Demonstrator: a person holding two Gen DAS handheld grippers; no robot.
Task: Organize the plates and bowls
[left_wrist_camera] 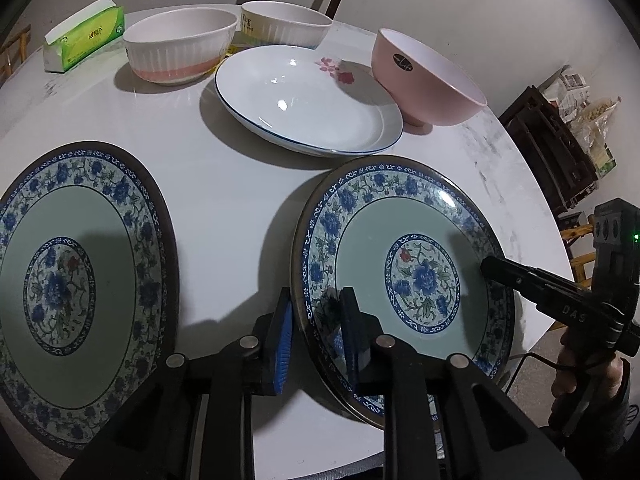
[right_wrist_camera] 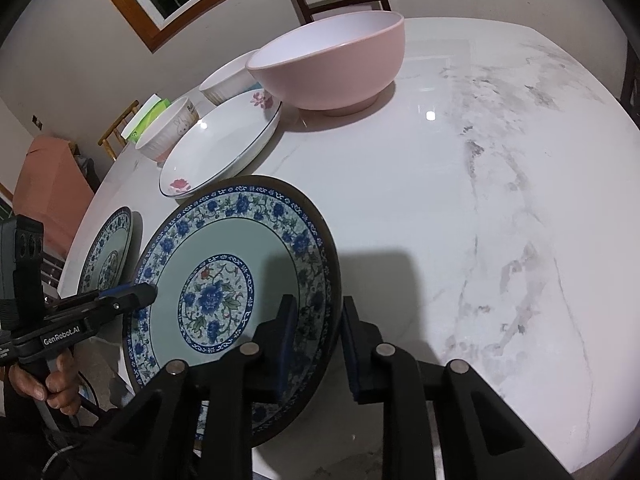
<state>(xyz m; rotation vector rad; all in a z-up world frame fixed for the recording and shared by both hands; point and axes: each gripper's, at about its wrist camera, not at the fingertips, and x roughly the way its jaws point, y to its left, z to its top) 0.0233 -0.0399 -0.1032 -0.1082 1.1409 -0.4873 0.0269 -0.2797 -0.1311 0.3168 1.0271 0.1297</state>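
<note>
Both grippers — left gripper [left_wrist_camera: 316, 332], right gripper [right_wrist_camera: 320, 344] — are clamped on opposite rims of one round blue-floral green-centred plate [left_wrist_camera: 404, 280]; its twin plate [left_wrist_camera: 76, 296], white dish [left_wrist_camera: 304, 100] and pink bowl [left_wrist_camera: 424, 80] remain unstacked

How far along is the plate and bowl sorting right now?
Done: nothing stacked yet. In hand: the left gripper and right gripper each clamp an opposite rim of one blue floral plate. Left: its twin plate, the white plate, the pink bowl and two ribbed bowls stand separately.
</note>
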